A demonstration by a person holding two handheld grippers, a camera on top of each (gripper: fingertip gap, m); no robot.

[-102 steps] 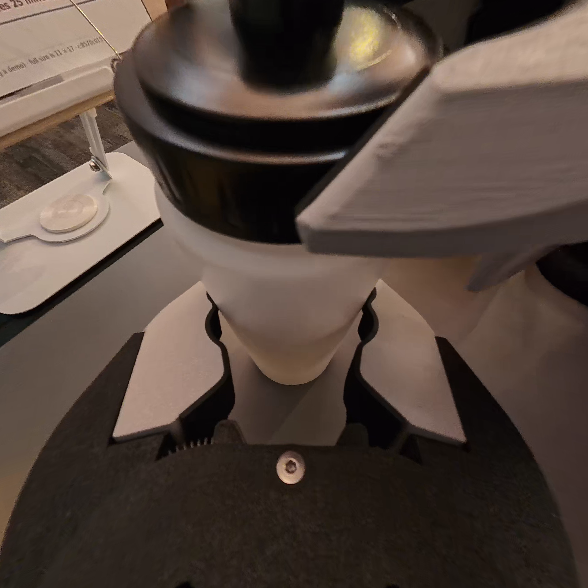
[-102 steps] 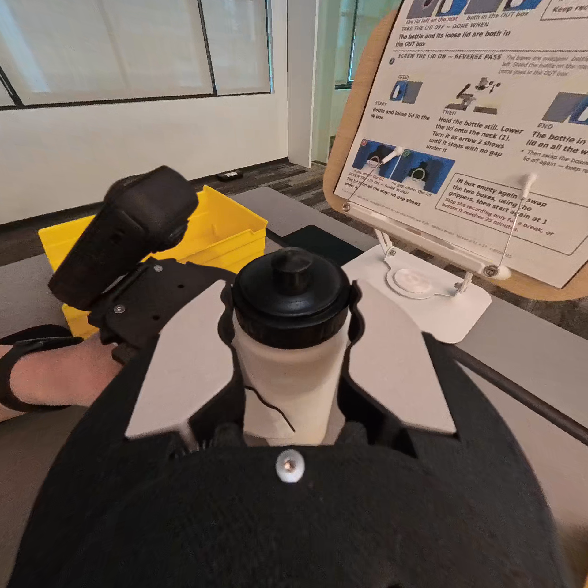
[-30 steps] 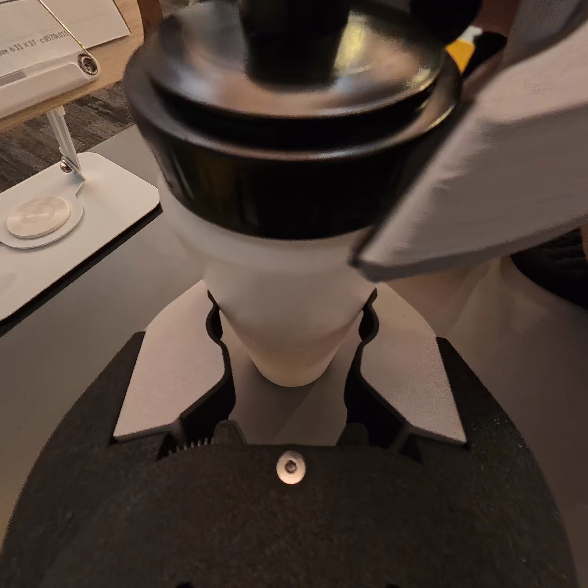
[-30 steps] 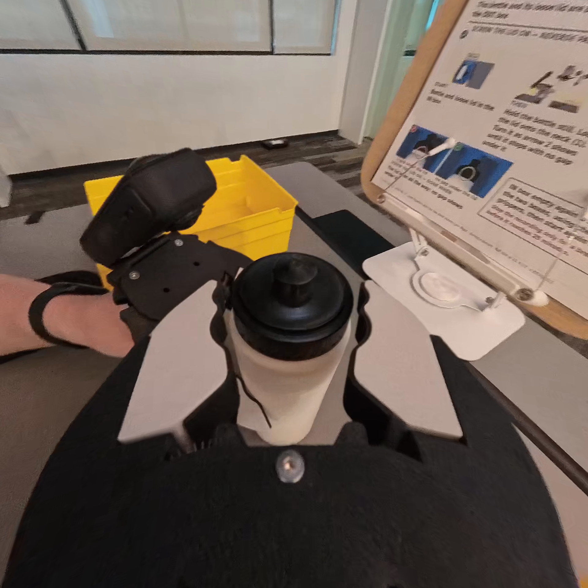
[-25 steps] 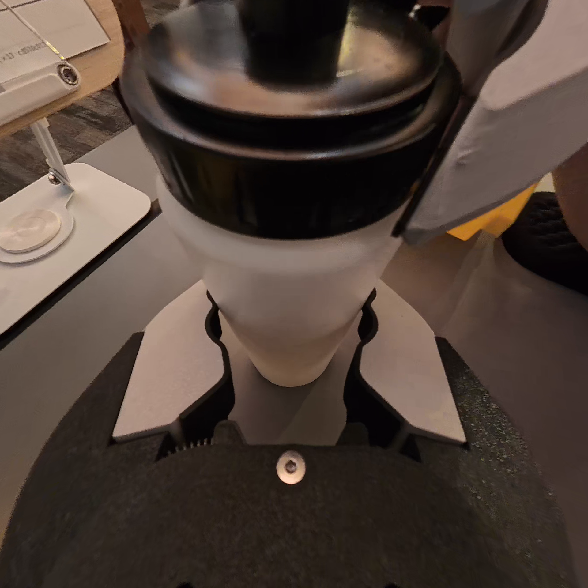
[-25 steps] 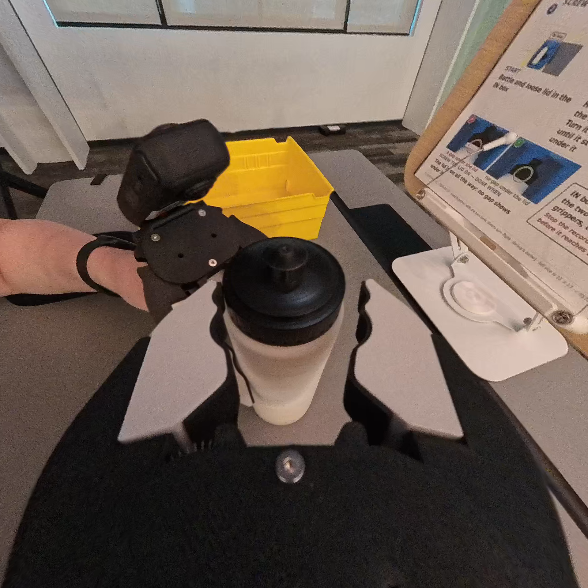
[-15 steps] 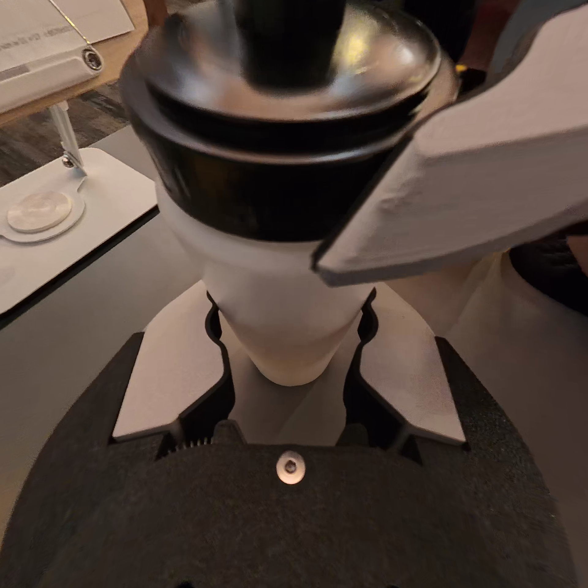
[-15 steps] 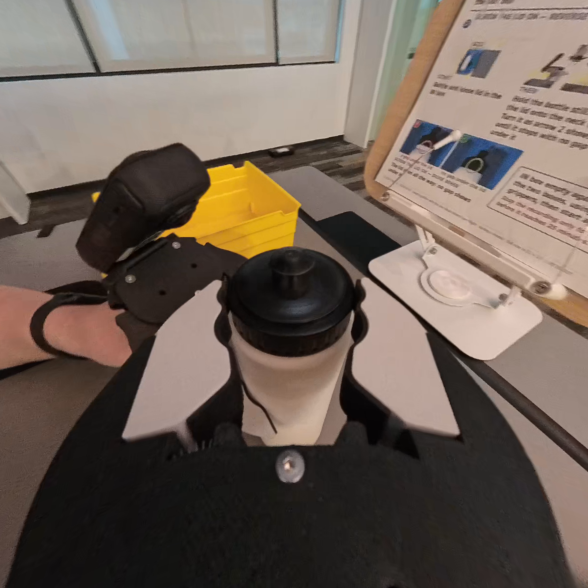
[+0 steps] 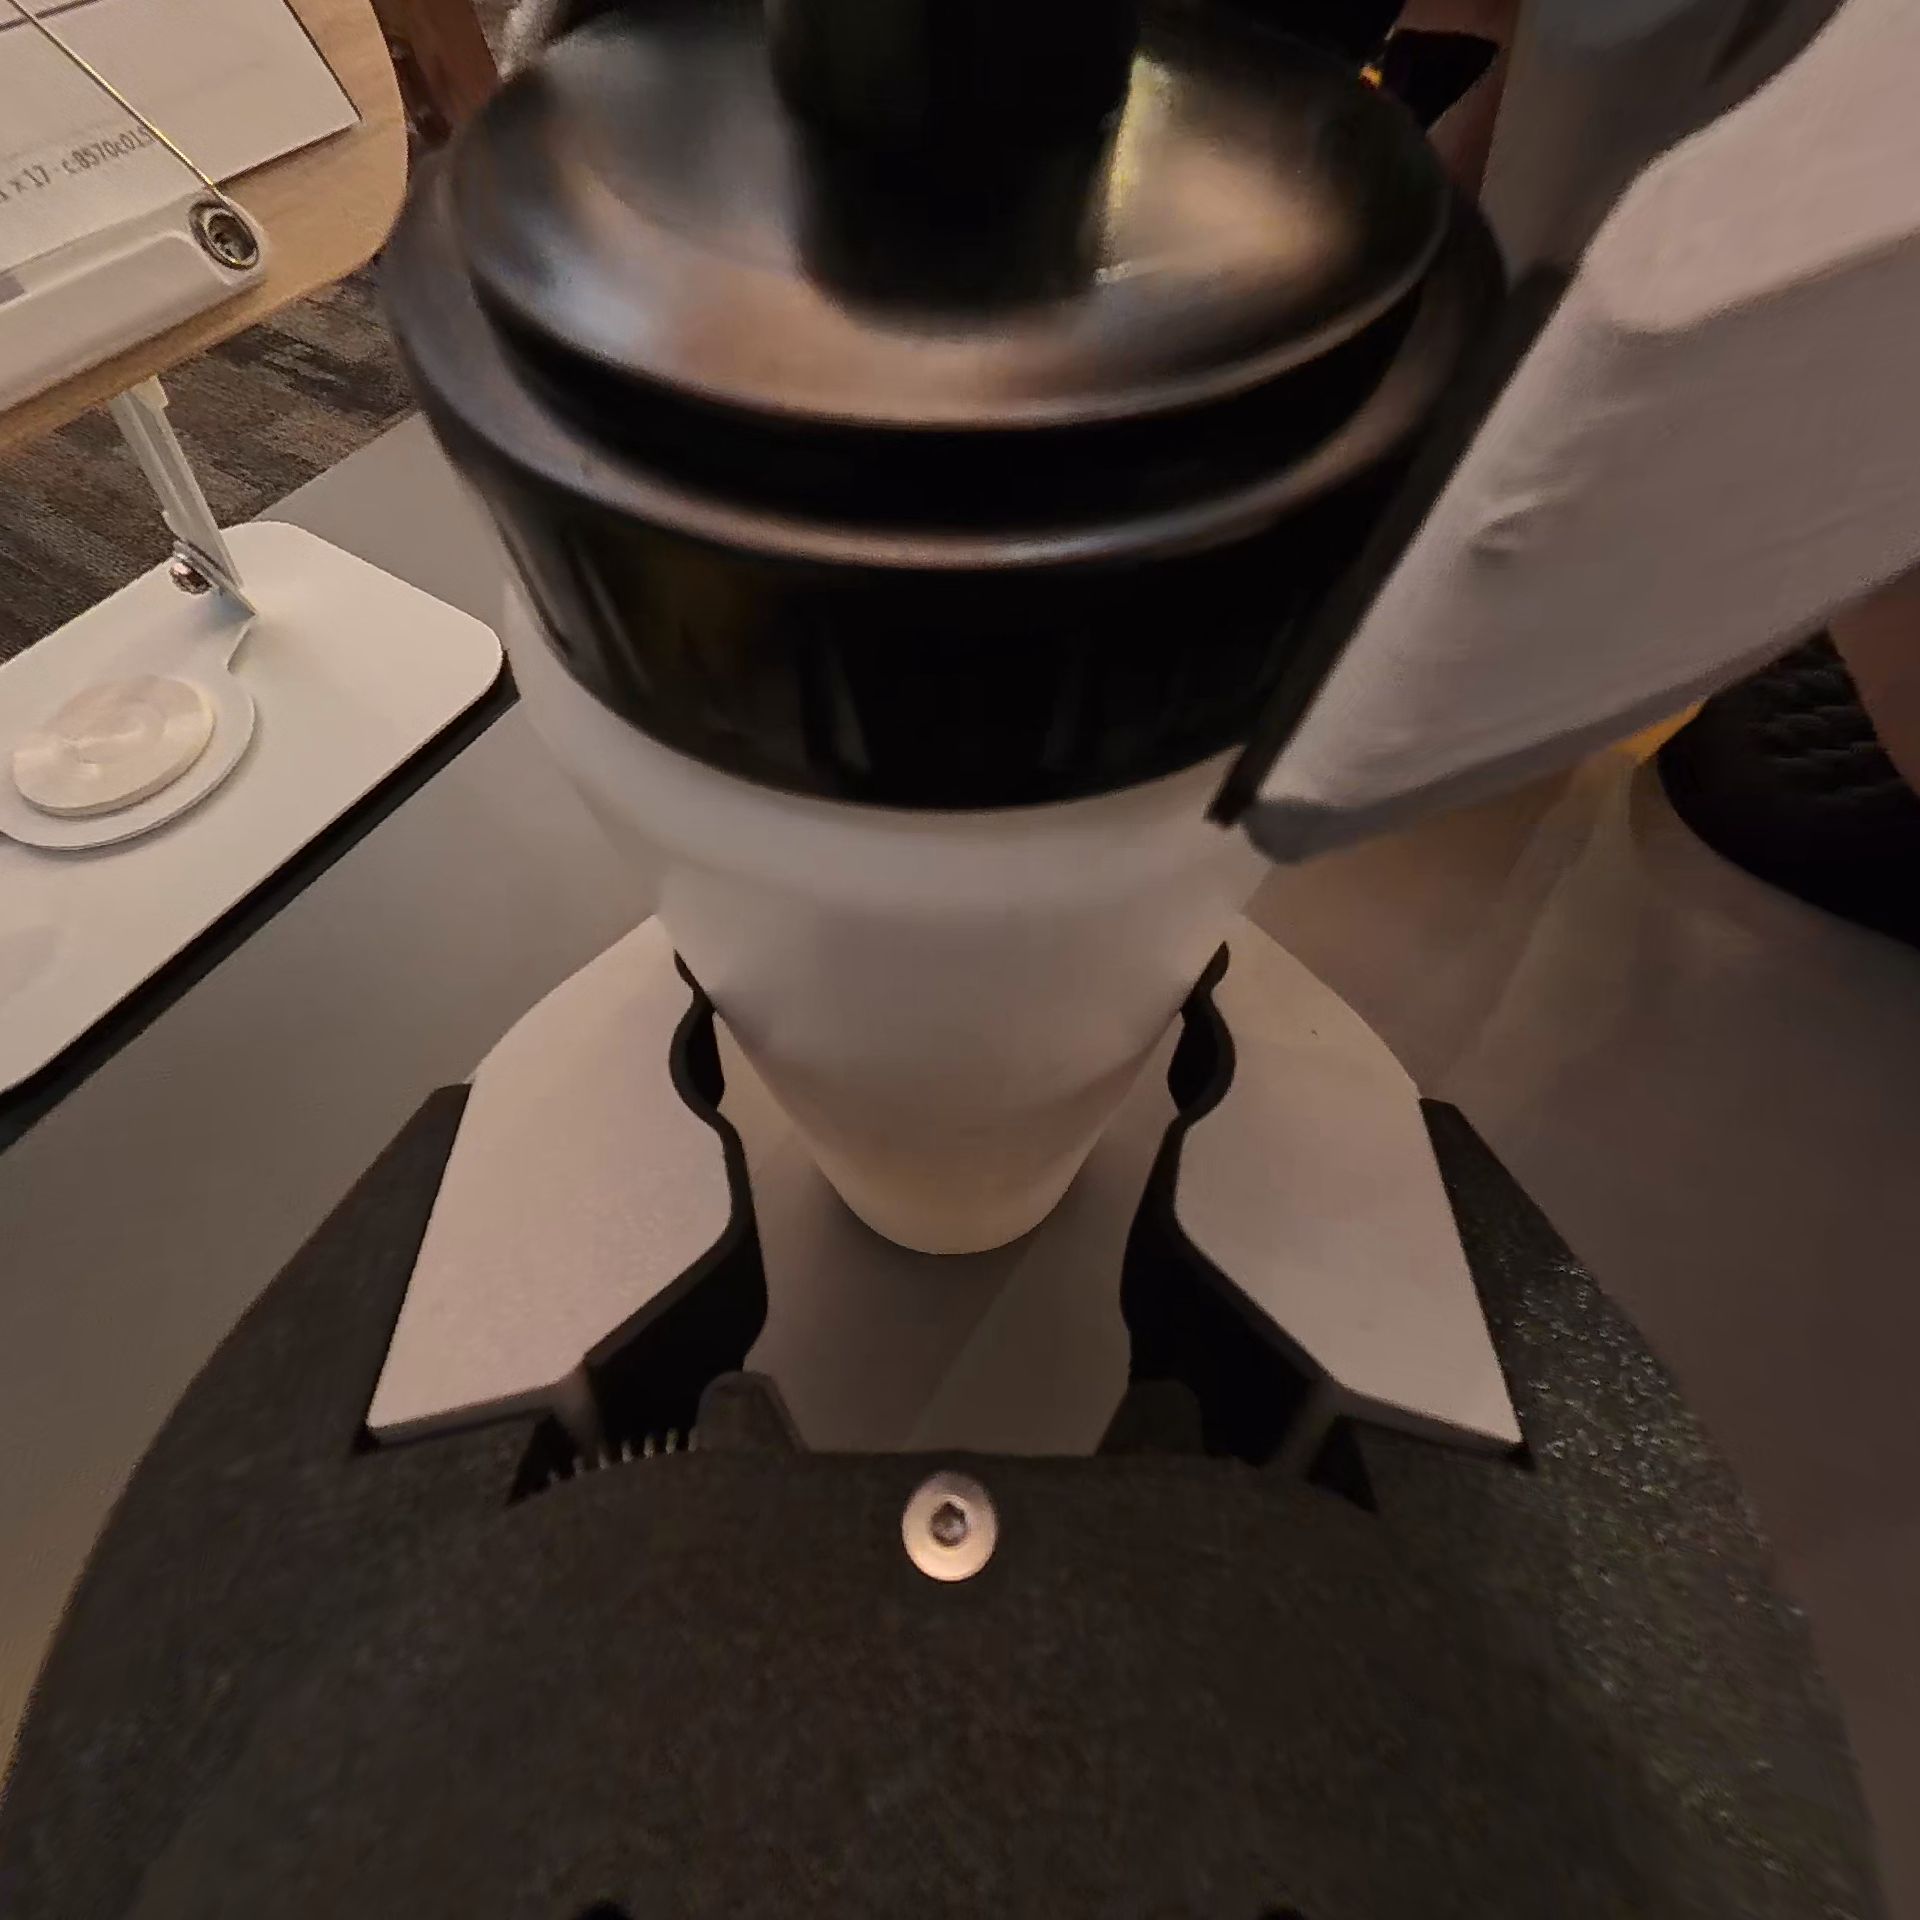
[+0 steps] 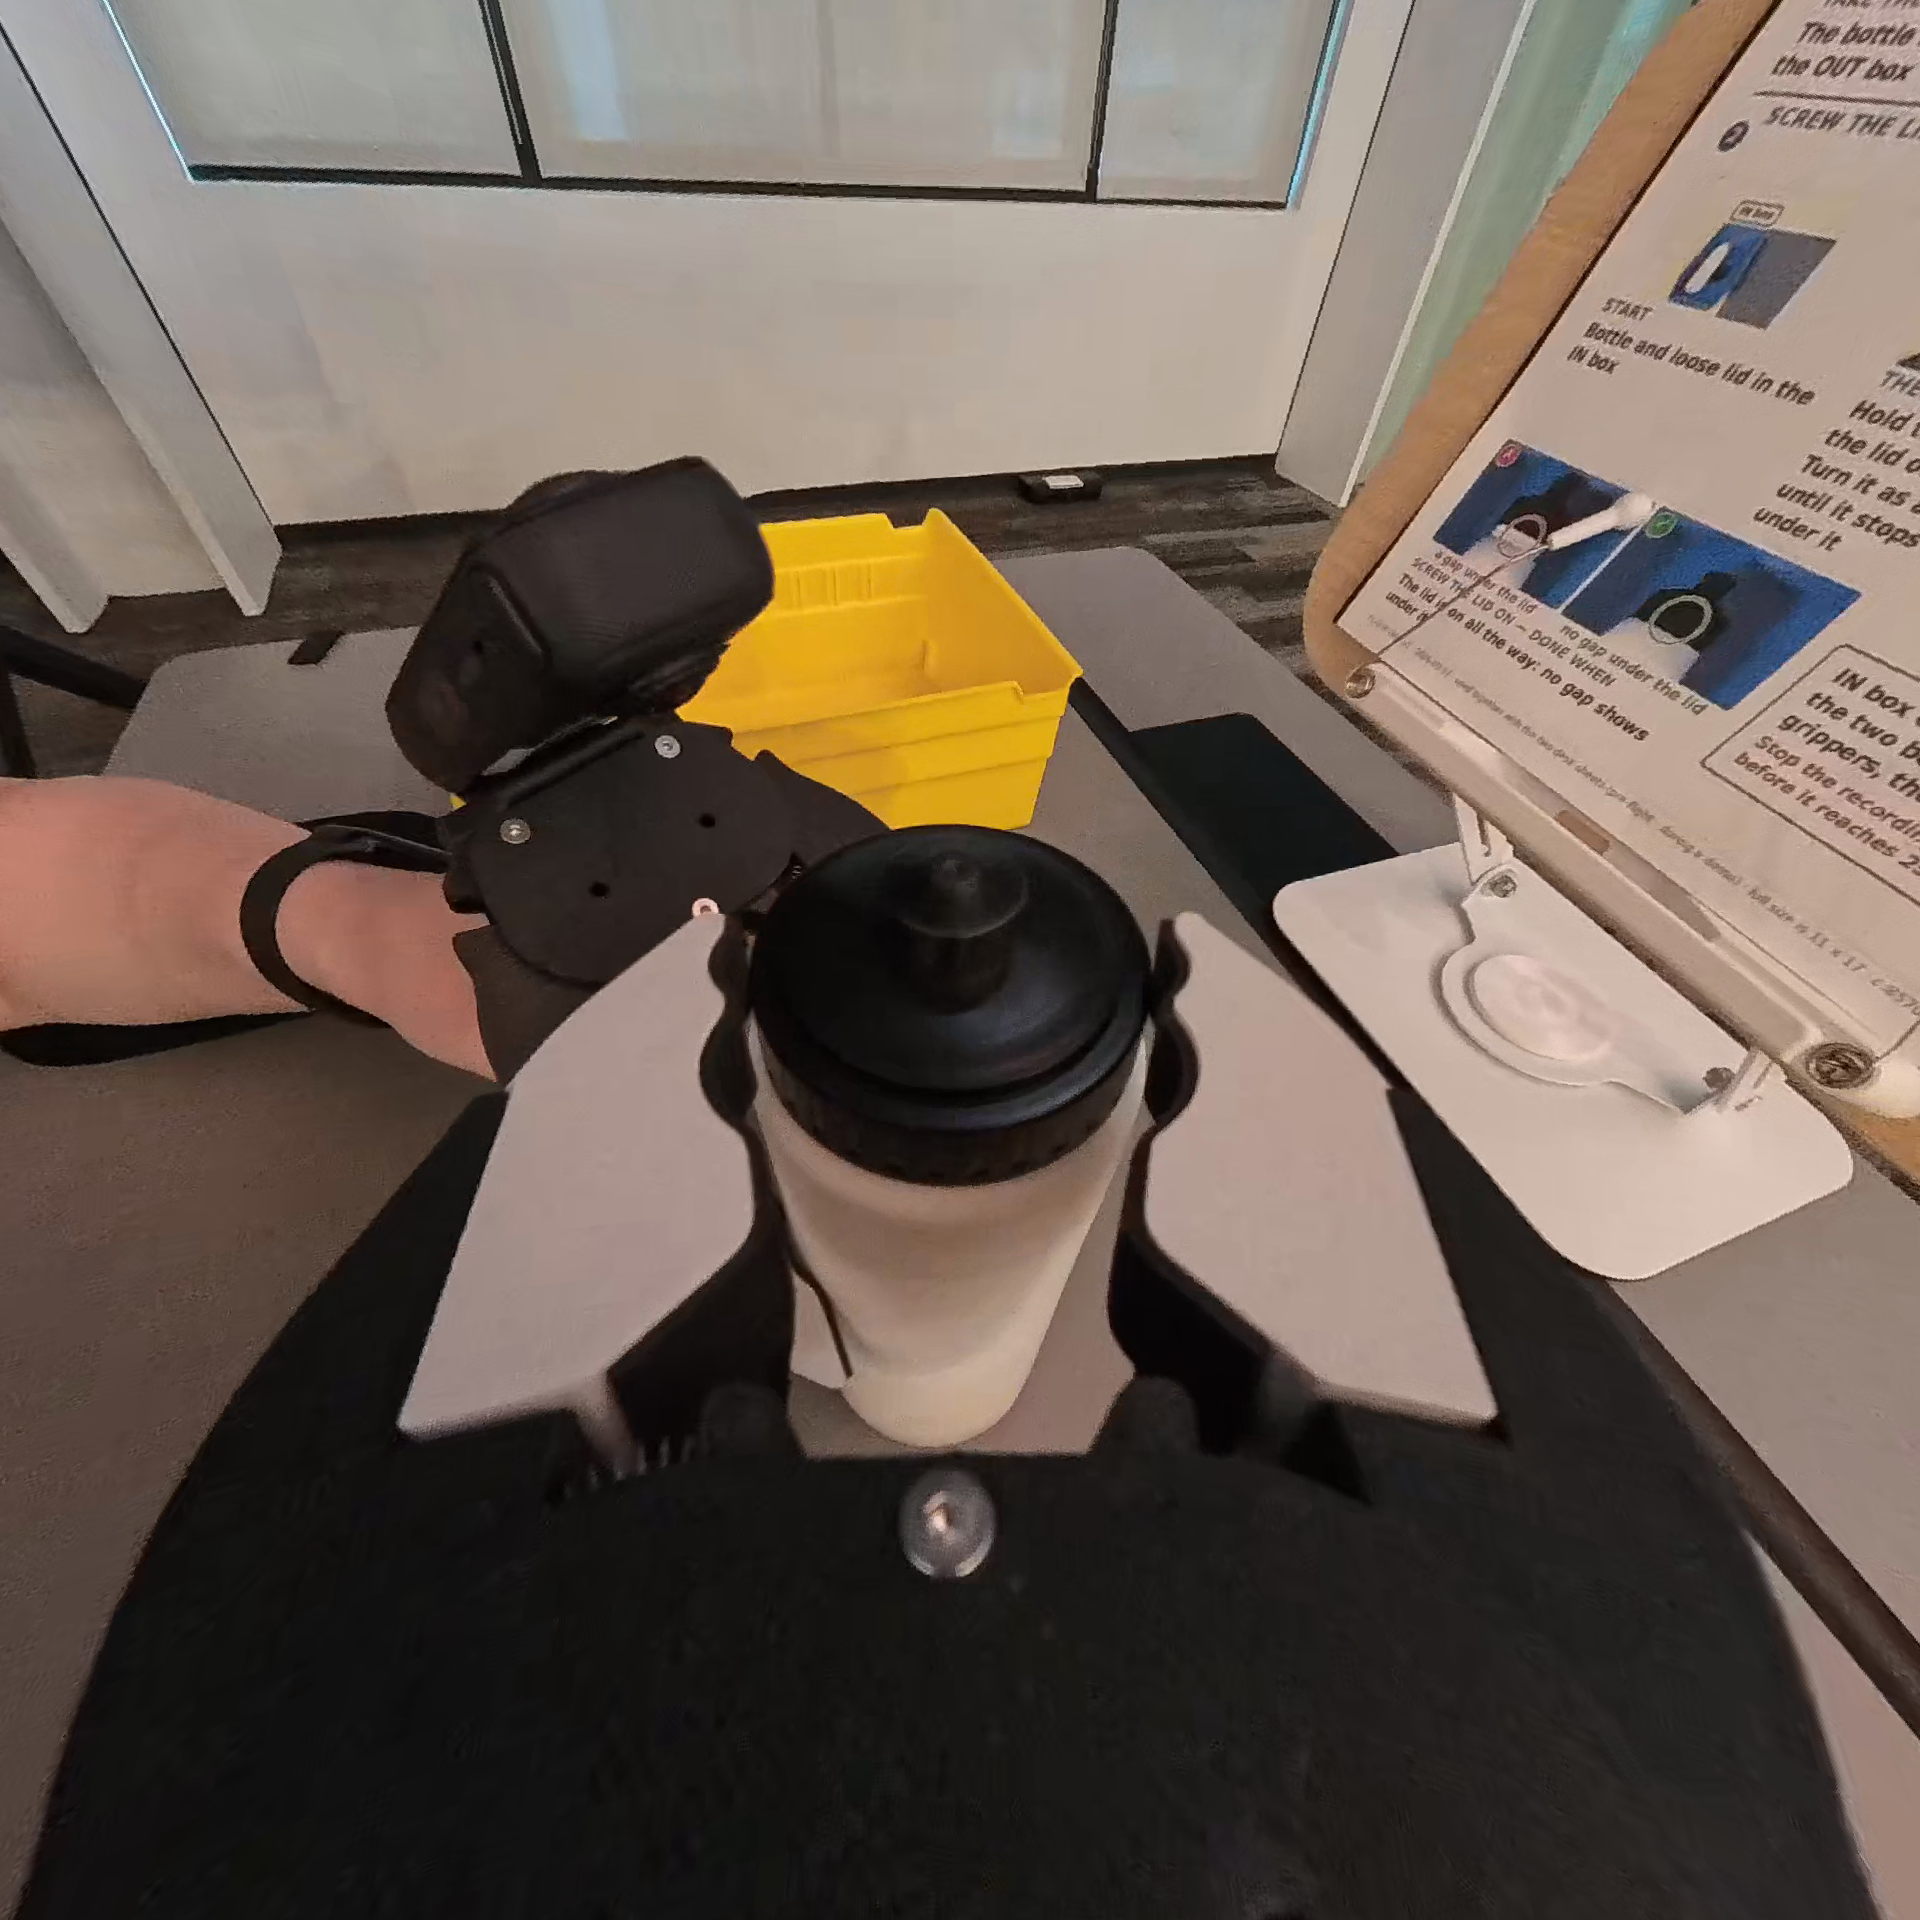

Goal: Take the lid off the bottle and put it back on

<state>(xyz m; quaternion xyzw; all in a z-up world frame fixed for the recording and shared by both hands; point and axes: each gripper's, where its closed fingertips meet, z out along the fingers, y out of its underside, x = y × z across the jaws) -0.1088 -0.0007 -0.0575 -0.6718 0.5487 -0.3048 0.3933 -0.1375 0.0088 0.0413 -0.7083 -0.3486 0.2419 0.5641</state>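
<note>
Standing upright on the table [image 10: 1299, 665], the bottle [image 9: 940, 997] is clamped low by the left gripper [image 9: 948, 1023] to stop it spinning, while the right gripper [image 10: 948, 1013] pinches the lid [image 10: 951, 997] to twist it.

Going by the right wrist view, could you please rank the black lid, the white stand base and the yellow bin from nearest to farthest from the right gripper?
1. The black lid, gripped between the right gripper fingers, on the bottle.
2. The white stand base, to the right on the table.
3. The yellow bin, farther back, slightly left of centre.
</note>
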